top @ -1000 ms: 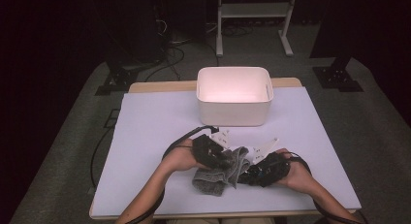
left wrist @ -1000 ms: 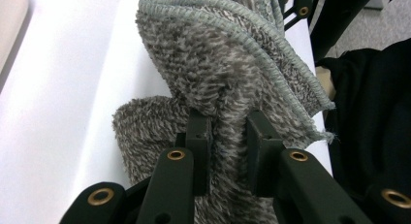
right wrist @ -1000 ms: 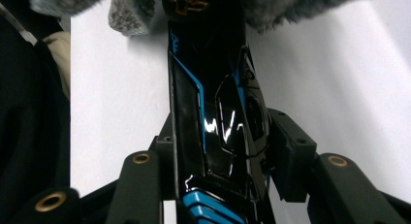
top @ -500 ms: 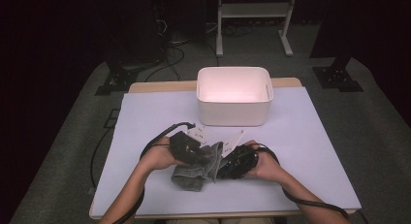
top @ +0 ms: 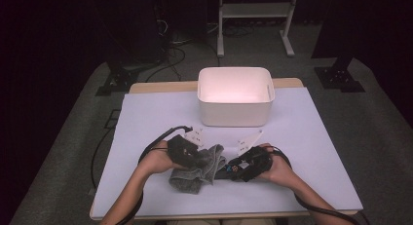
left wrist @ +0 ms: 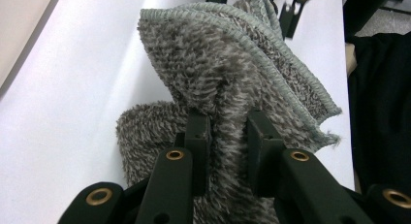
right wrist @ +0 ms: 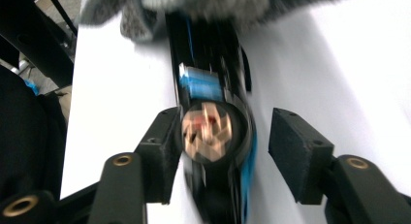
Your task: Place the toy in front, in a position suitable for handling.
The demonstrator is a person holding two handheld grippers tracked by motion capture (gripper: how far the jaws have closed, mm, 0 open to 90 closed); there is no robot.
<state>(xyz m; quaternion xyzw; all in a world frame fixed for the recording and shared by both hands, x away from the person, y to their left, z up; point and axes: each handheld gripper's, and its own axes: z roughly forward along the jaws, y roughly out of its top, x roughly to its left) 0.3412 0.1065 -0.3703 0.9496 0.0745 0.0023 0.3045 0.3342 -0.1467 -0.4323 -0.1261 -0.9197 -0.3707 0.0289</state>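
Moved: both hands and the grey towel (top: 197,166) have shifted toward the frame's left.
Left claw (left wrist: 228,136): clamped on towel, lower centre of worktop (top: 156,113).
Right claw (right wrist: 232,146): jaws apart around a black object (right wrist: 213,112).
Bin (top: 235,96): upper centre.

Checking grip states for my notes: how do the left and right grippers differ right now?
The left gripper has its jaws shut on a fold of the grey terry towel; the right gripper stands open, one pad apart from the black-and-blue tool between its jaws. Both sit low over the white table cover.
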